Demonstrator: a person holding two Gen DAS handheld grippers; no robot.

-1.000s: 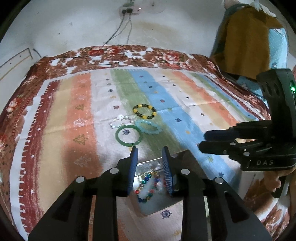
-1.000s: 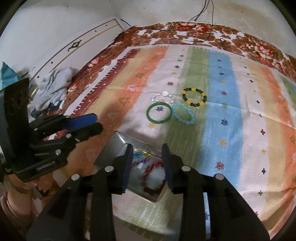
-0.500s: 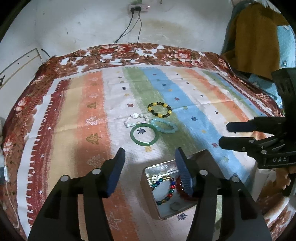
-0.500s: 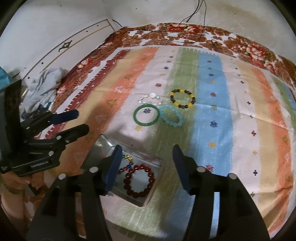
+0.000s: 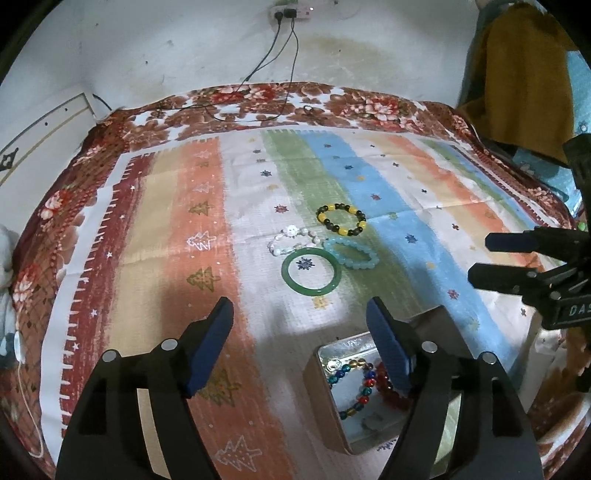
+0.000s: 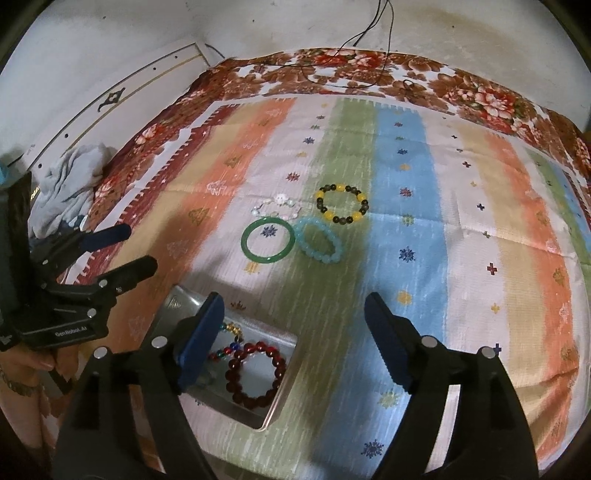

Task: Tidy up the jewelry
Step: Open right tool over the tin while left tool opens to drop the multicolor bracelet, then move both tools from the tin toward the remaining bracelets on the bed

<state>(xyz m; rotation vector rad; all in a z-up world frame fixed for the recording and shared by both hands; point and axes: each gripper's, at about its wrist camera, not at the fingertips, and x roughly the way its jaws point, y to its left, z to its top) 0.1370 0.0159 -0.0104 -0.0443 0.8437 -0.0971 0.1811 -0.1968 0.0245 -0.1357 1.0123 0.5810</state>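
A metal tin (image 5: pixel 334 398) (image 6: pixel 284 384) near the cloth's front edge holds a multicoloured bead bracelet (image 5: pixel 356 384) and a dark red bead bracelet (image 6: pixel 256 374). On the striped cloth lie a green bangle (image 5: pixel 310 271) (image 6: pixel 267 240), a light blue bead bracelet (image 5: pixel 351 253) (image 6: pixel 319 240), a yellow-and-black bead bracelet (image 5: pixel 341 219) (image 6: pixel 341 204) and a white bead bracelet (image 5: pixel 291 240) (image 6: pixel 275 208). My left gripper (image 5: pixel 301 321) is open and empty beside the tin. My right gripper (image 6: pixel 293 317) is open and empty above the tin.
The striped cloth (image 5: pixel 192 229) lies on a floral blanket (image 5: pixel 258 96) against a white wall with a socket and cables (image 5: pixel 290 14). A yellow-brown garment (image 5: pixel 517 74) hangs at the right. Grey clothing (image 6: pixel 70 177) lies off the left edge.
Both grippers have opened wide and drawn back from the tin. The dark red bracelet and the multicoloured bracelet now lie free in the tin.
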